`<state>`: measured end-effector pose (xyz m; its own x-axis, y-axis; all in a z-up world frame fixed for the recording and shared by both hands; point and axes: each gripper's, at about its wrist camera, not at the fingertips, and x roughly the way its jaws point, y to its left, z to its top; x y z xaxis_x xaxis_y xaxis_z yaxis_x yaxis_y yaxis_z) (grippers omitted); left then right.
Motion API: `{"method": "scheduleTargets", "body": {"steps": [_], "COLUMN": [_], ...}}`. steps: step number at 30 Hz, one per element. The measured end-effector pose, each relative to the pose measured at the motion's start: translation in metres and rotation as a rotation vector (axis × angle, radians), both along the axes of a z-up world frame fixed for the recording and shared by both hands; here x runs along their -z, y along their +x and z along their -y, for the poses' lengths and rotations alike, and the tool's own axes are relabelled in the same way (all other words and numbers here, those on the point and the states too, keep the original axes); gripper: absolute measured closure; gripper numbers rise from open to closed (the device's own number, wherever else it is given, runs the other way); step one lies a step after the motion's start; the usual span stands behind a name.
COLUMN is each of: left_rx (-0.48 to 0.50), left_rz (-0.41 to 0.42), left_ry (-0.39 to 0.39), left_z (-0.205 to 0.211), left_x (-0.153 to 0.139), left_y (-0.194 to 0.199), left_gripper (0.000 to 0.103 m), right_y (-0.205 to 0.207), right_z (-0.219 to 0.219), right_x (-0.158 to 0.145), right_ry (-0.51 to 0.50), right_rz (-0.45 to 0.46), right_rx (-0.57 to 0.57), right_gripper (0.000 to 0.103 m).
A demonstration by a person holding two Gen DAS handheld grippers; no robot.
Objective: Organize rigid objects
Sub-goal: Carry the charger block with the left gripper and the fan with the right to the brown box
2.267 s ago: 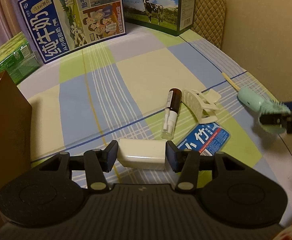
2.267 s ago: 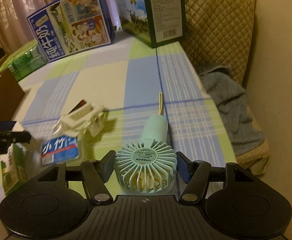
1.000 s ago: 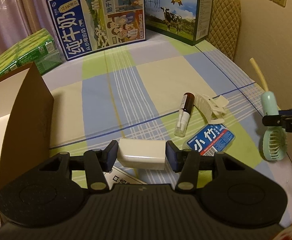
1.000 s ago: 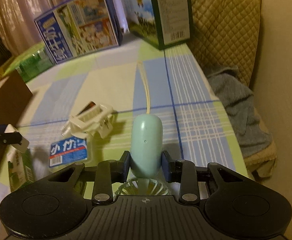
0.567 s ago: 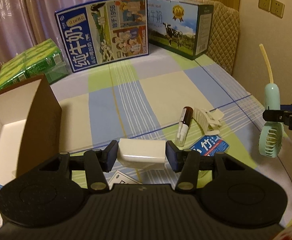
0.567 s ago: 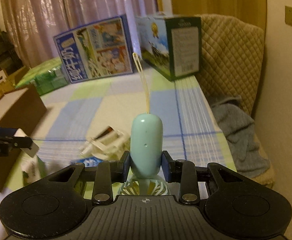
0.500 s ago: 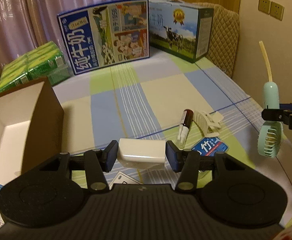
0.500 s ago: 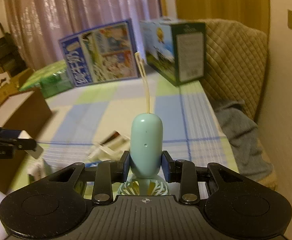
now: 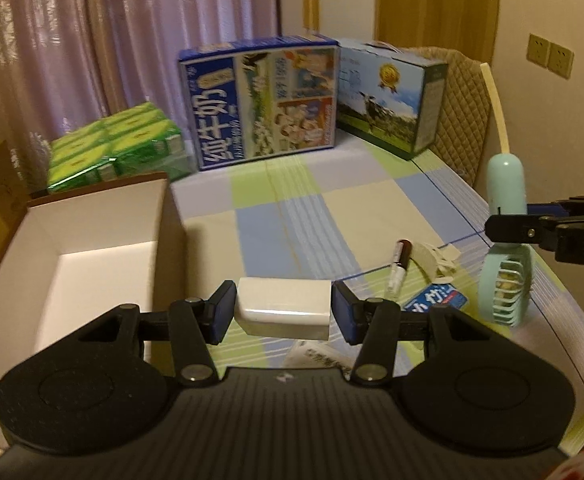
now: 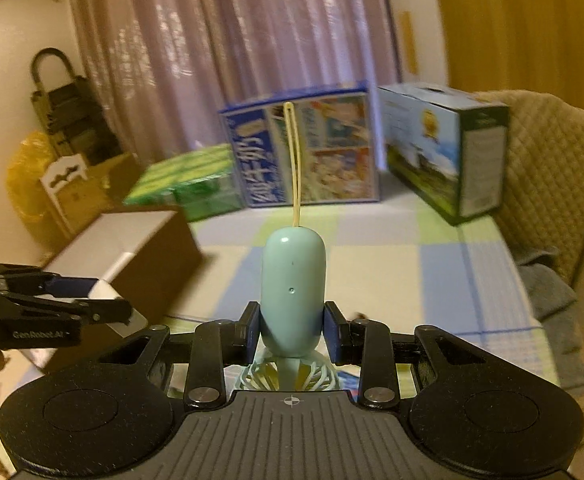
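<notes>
My left tongs clamp white block, right tongs pinch mint handheld fan by handle; top-heavy fan may swivel, miss open box near left.

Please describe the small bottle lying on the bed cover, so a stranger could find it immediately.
Look at the checked cover, right of the open brown box. The small bottle lies beside a white clip and above a blue packet. Only it has a dark brown end and a clear body.

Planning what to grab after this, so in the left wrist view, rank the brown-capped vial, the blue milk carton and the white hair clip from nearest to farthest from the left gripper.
1. Brown-capped vial, just ahead to the right of the left gripper.
2. White hair clip, beside the vial, slightly farther right.
3. Blue milk carton, standing at the table's far edge.
</notes>
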<state>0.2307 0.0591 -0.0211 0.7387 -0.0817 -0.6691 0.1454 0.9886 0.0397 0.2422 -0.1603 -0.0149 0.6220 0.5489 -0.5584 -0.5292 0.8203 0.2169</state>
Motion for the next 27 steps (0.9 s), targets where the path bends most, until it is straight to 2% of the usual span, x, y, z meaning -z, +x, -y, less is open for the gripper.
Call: {"method": "scheduleTargets", "body": {"steps": [14,27], "left_rx": [-0.125,-0.191], "left_rz": [0.08,0.066], "left_ry": [-0.002,0.014], "left_z": [-0.113,-0.205], "left_x": [-0.036,-0.035], "left_y": [-0.031,-0.038], "left_gripper": [0.058,0.058], "right_y": [-0.02,-0.029], "right_z": [-0.14,-0.253], "right_x": [-0.023,-0.008], "right_ry": [0.118,0.099], "right_rz": [-0.001,-0.034], "right_rx": [-0.212,-0.291], "right_gripper": [0.073,0.073]}}
